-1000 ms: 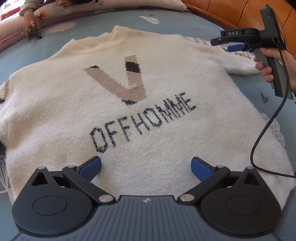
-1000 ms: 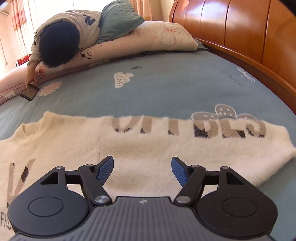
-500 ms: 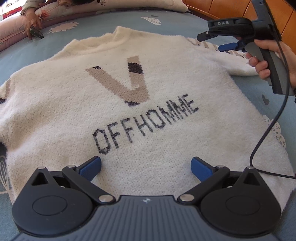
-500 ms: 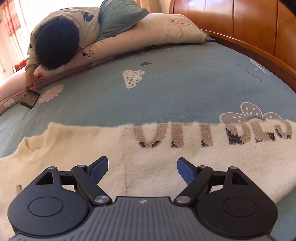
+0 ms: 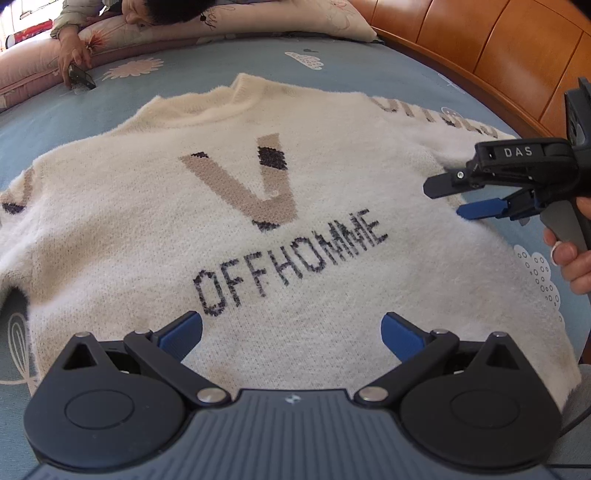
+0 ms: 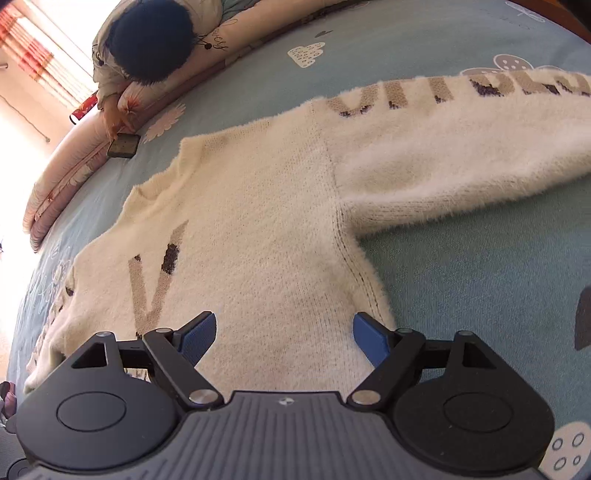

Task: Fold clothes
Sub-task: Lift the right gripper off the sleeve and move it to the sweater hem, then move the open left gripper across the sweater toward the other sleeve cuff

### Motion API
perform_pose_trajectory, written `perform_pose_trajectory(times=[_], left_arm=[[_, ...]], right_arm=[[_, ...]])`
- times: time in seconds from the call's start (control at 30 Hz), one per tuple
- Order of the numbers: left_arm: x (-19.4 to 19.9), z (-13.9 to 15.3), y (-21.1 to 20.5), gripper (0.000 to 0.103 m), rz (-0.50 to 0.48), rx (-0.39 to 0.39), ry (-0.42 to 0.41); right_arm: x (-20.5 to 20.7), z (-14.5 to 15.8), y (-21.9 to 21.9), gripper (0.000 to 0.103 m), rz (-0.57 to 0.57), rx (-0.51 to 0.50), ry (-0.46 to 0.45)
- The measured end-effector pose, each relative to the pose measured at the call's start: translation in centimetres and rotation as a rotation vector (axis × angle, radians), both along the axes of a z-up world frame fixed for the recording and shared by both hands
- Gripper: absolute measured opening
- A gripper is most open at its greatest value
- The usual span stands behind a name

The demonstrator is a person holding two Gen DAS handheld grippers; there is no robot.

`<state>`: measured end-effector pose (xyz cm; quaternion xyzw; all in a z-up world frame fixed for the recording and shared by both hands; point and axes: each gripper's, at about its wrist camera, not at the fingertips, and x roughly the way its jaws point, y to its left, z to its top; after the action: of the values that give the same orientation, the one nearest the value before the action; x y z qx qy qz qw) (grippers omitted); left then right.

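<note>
At the far left, a person (image 5: 147, 7) leans on the long floral bolster pillow (image 5: 33, 66) with a dark phone (image 5: 79, 77) under one hand, well away from the work. Next comes the fluffy cream knitted sweater with a tan V and black OFFHOMME lettering (image 5: 295, 229), lying flat and face up on the blue-grey printed bedsheet (image 5: 388, 70), both sleeves spread outward and no fold visible in it. The left gripper (image 5: 291, 334) hovers over the hem with its blue-padded tongs wide apart and nothing between them, much as it did a second ago. The change is on the right: half a second back the right gripper (image 5: 448, 199) was up over the lettered sleeve (image 6: 461, 147); now it has dropped and swung toward the armpit seam, tongs spread and empty, close above the knit beside the side edge. That reads to me as lining up a pinch near the shoulder or side seam to bring that sleeve or flank inward. The long pile looks soft and slippery, so a shallow pinch may take only fuzz.
</note>
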<state>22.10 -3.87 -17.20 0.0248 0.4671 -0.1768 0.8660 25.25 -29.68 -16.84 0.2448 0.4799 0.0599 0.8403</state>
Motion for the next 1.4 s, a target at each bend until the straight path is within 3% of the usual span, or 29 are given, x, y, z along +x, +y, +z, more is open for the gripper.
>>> perform_pose_trajectory(times=[0.33,0.43,0.5,0.6,0.8,0.93,1.03,1.2,1.4], left_arm=[[-0.7,2.0,1.7,0.102,0.046,-0.048,-0.044],[-0.9,2.1,2.2,0.102,0.061,-0.041,-0.04],[-1.1,2.1,2.7,0.102,0.072,-0.035,-0.039],[-1.5,2.5,4.0,0.102,0.088,-0.033,-0.045],[-4.8,3.4,9.2,0.102,0.224,-0.182,-0.037],[-8.5,0.8,9.3,0.102,0.232,-0.256,0.075],[-12.0,-1.8,8.1,0.102,0.255,-0.222,0.136],[-19.1,-2.4,4.7,0.102,0.207,-0.078,0.007],[-23.5,-2.7,2.4,0.102,0.152,0.061,-0.006]], right_arm=[[-5.2,-0.7,5.1,0.085,0.006,-0.208,-0.05],[-6.6,-1.1,6.8,0.092,0.011,-0.274,-0.07],[-7.5,-1.4,8.0,0.103,0.014,-0.319,-0.083],[-9.0,-1.9,9.7,0.103,0.019,-0.385,-0.103],[-10.3,-2.3,10.2,0.103,0.037,-0.419,-0.148],[-10.9,-2.4,10.1,0.103,0.071,-0.428,-0.183],[-11.2,-2.5,9.9,0.103,0.079,-0.417,-0.2],[-13.4,-2.9,9.9,0.103,0.094,-0.425,-0.267],[-15.7,-3.6,10.3,0.103,0.1,-0.464,-0.375]])
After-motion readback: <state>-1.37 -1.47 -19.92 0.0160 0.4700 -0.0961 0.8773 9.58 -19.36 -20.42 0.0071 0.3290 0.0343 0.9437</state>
